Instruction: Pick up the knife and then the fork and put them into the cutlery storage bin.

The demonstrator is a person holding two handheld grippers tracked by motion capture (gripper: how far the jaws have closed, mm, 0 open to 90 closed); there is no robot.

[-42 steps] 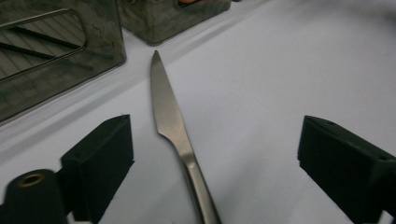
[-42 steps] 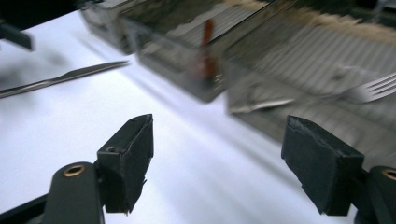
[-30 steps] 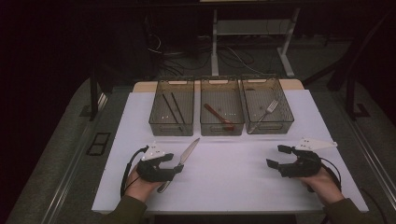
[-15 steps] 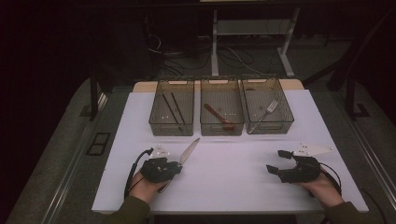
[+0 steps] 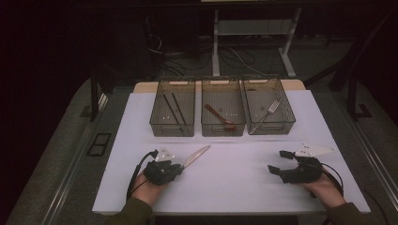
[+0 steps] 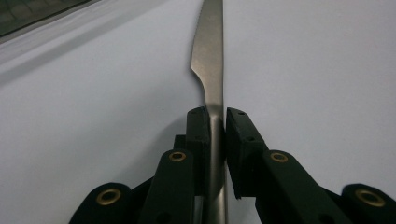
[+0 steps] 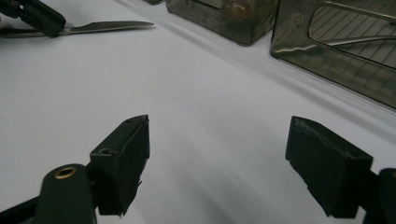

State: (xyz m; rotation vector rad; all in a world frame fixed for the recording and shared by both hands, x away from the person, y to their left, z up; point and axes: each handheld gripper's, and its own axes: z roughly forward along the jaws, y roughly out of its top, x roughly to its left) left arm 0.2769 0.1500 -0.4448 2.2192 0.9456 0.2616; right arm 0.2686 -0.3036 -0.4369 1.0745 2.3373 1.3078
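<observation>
With chopsticks (image 5: 172,108), spoon (image 5: 219,116) and fork (image 5: 267,112) already in their bins at upper centre, our left gripper (image 5: 176,168) has just been closing and now pinches the knife (image 5: 196,156) at lower left, still unlifted, while the right gripper (image 5: 280,162) rests released.

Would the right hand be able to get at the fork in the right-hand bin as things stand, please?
Probably yes. The right tool is open and holds nothing, the white table between it and the bin is bare, and the bin has no lid. The fork leans against the near wall, tines up.
</observation>
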